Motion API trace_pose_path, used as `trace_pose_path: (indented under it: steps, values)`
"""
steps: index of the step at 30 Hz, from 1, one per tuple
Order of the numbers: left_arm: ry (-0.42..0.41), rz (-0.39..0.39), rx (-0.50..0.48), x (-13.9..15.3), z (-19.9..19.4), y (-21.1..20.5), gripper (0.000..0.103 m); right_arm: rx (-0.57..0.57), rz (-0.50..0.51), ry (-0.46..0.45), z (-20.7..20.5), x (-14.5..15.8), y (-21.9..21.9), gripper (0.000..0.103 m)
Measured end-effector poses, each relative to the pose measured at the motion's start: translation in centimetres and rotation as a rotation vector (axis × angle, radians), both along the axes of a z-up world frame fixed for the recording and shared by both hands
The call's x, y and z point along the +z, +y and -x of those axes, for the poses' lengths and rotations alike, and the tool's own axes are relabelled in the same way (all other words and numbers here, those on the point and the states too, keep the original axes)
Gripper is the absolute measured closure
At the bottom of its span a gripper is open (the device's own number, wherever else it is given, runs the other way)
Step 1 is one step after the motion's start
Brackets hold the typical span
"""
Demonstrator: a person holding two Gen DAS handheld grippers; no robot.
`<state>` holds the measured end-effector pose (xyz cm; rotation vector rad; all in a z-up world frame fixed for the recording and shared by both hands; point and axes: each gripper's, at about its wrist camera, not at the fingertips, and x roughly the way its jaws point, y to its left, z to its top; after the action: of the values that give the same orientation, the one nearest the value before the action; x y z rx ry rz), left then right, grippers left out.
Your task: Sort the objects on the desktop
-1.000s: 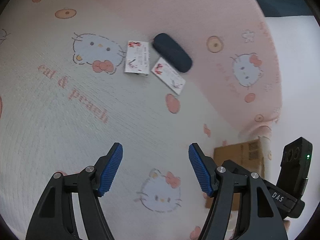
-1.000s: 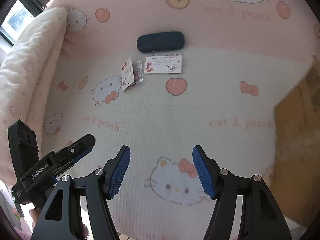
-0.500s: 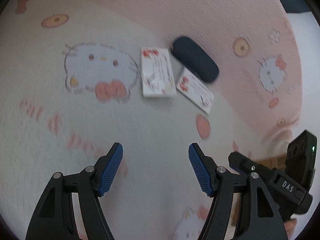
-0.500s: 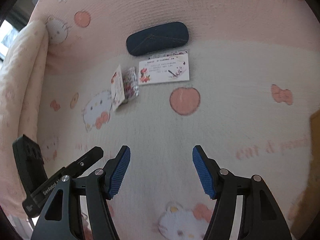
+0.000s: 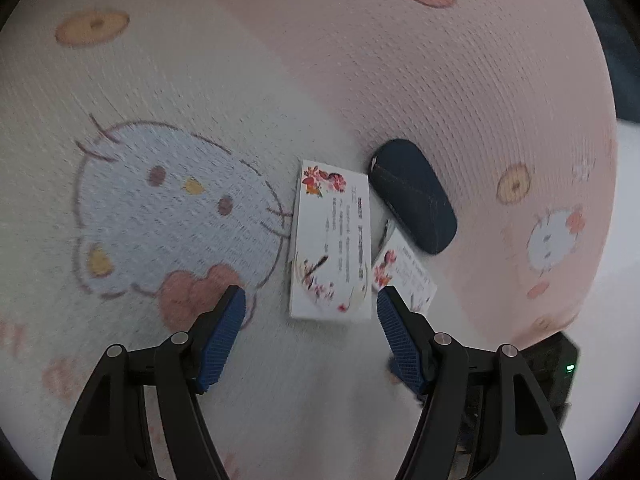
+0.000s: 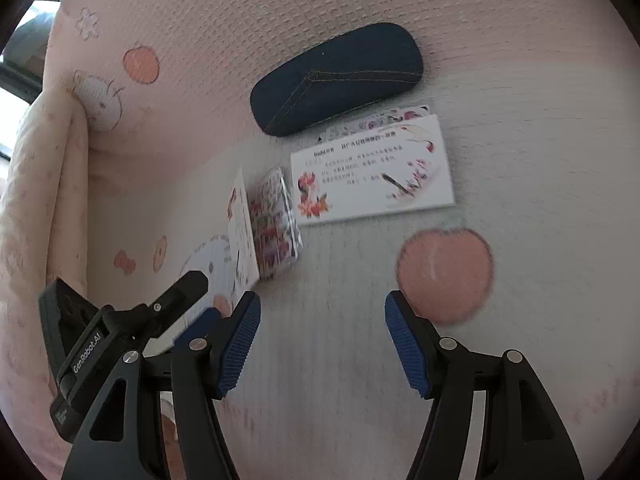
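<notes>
A dark blue glasses case point(image 5: 412, 196) point(image 6: 336, 78) lies on the pink and white Hello Kitty blanket. Two white flowered card packs lie beside it. One point(image 5: 332, 240) point(image 6: 244, 232) sits just ahead of my open, empty left gripper point(image 5: 308, 320); a clear sticker packet point(image 6: 274, 220) leans against it. The other point(image 5: 404, 276) point(image 6: 372, 168) lies ahead of my open, empty right gripper point(image 6: 322, 328), partly under the case's edge. The left gripper body also shows in the right wrist view point(image 6: 120, 320).
The blanket point(image 5: 200, 80) covers the whole surface and rises into a pink fold behind the case. A rolled quilt edge point(image 6: 44, 184) runs along the left in the right wrist view. The right gripper's body point(image 5: 552, 372) shows at the left wrist view's lower right.
Both grippers have moved forward and down toward the case and card packs, which now appear much larger. Both stayed open. The cardboard box has left both views.
</notes>
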<state>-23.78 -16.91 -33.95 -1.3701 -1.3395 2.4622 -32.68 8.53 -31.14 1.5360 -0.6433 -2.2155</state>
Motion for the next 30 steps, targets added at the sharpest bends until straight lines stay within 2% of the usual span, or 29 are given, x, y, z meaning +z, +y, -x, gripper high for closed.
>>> trace_pose_path:
  steps: [3,5,7,10,11,12,13,16,19,24,30]
  values:
    - [0.023,-0.015,0.021,-0.5,0.4,-0.2,0.034,-0.034,0.038,-0.003,1.0,-0.8,-0.4,0.040]
    - [0.034,0.005,0.010,-0.5,0.6,0.0,0.049,-0.054,0.063,0.007,1.6,-1.1,-0.8,0.040]
    - [0.023,0.014,-0.009,-0.9,0.9,0.2,0.058,-0.070,0.087,0.026,2.0,-1.3,-1.3,0.040]
    - [0.029,0.015,-0.034,-1.1,1.0,0.4,0.061,-0.058,0.084,0.069,2.5,-1.4,-2.5,0.040]
    - [0.027,0.011,-0.034,-1.2,1.0,0.3,0.068,-0.049,0.077,0.091,2.6,-1.5,-3.0,0.041]
    - [0.024,0.007,-0.029,-1.4,0.9,0.2,0.071,-0.038,0.078,0.111,2.6,-1.6,-3.3,0.049]
    - [0.017,-0.002,-0.022,-1.6,0.9,0.0,0.079,-0.031,0.077,0.118,2.7,-1.9,-3.6,0.063]
    - [0.003,-0.006,0.000,-2.0,0.4,-0.2,0.091,-0.032,0.060,0.133,2.8,-2.2,-3.8,0.084]
    - [-0.005,-0.026,-0.009,-2.1,0.2,0.0,0.091,-0.023,0.090,0.105,2.9,-2.6,-3.2,0.093]
    - [-0.031,0.027,-0.052,-1.6,-1.1,1.3,0.092,-0.018,0.085,0.076,1.5,-2.3,-2.4,0.094]
    - [-0.071,0.015,-0.110,-1.9,-4.6,3.1,0.092,-0.021,0.060,0.040,-2.7,-1.4,-0.6,0.094]
